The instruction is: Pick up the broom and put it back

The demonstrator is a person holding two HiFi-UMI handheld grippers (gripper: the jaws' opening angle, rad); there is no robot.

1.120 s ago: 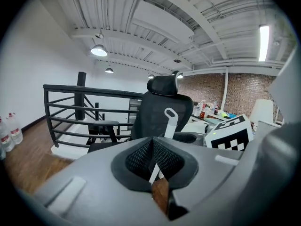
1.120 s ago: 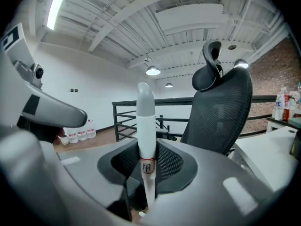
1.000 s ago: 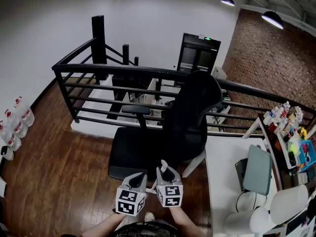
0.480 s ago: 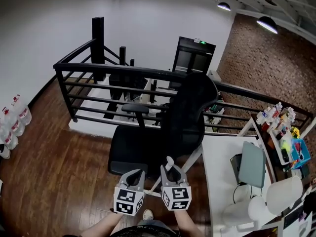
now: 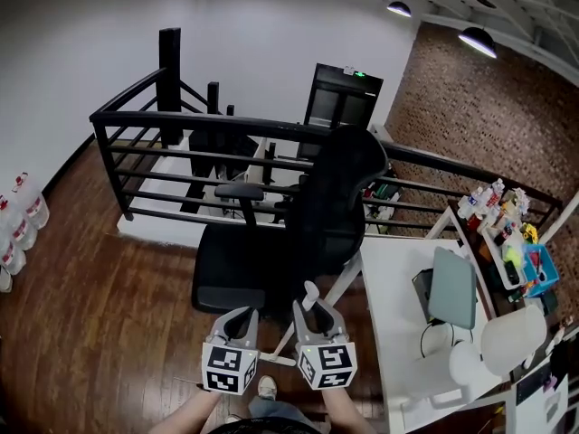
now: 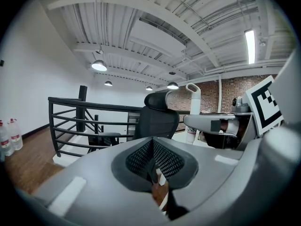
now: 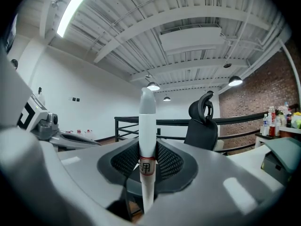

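The broom shows only as a white handle with a grey tip [image 7: 146, 126]. It stands upright between the jaws of my right gripper [image 7: 147, 161], which is shut on it just below a red band. In the head view the tip [image 5: 311, 289] pokes up above the right gripper [image 5: 312, 307], low in the middle. My left gripper [image 5: 239, 319] hangs just left of it, jaws shut with nothing in them [image 6: 153, 157]. The left gripper view shows the handle [image 6: 193, 107] to its right. The broom head is hidden.
A black office chair [image 5: 298, 233] stands right in front of both grippers. Behind it runs a black railing [image 5: 181, 125]. A white desk [image 5: 389, 287] with a grey laptop [image 5: 450, 287] is at the right, and water bottles [image 5: 18, 224] stand at the far left.
Both grippers have risen and edged toward the chair, the right one still holding the broom handle. The handle's tip now stands out more above the right gripper.
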